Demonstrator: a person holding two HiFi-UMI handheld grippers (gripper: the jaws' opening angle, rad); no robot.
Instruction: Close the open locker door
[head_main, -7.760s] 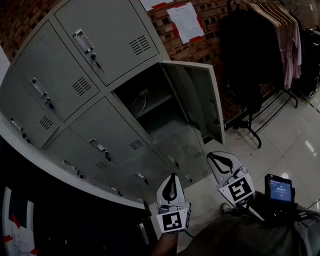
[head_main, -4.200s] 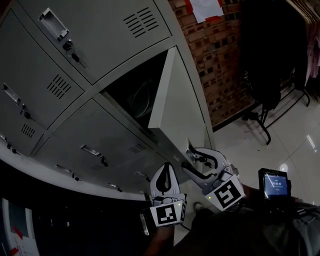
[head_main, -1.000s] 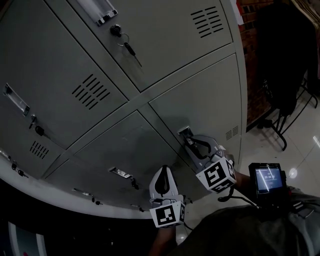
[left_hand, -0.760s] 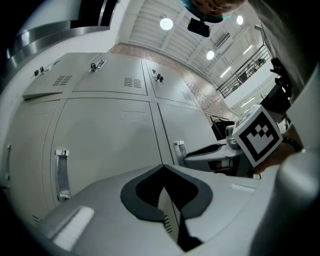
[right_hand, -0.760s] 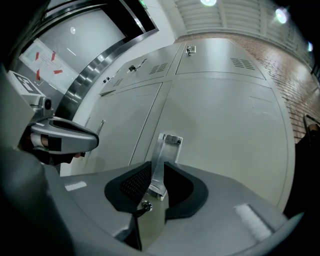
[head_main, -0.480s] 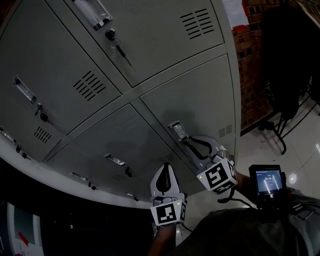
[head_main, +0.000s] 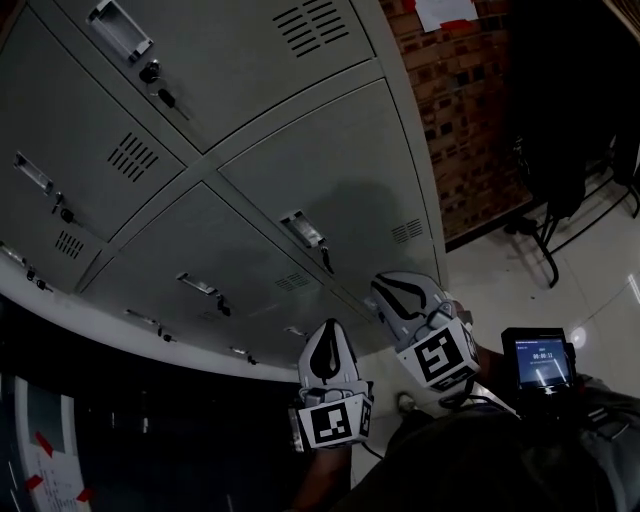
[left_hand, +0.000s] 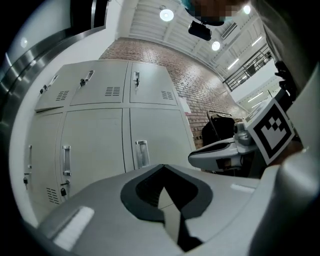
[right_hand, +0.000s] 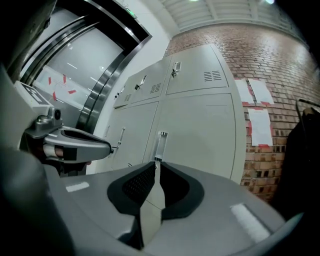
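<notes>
The grey locker door (head_main: 330, 170) lies flush in its frame, its recessed handle (head_main: 303, 230) showing at the lower left corner. My right gripper (head_main: 395, 290) hangs a short way off the door, below and right of the handle. Its jaws are closing to a narrow gap with nothing between them. In the right gripper view the handle (right_hand: 161, 145) stands just beyond the jaw tips. My left gripper (head_main: 328, 345) is lower and shut, holding nothing. The door (left_hand: 155, 135) also shows in the left gripper view, with the right gripper (left_hand: 220, 152) to the right.
Other shut locker doors (head_main: 120, 160) with handles and keys fill the cabinet. To the right are a brick wall (head_main: 460, 80) with a posted sheet, a rack of dark clothes (head_main: 570, 110), and the tiled floor (head_main: 570, 290). A small lit screen (head_main: 538, 362) sits by the right arm.
The door has swung from wide open to flush shut. In the last second the right gripper has come away from the handle and drawn back, its jaws narrowing.
</notes>
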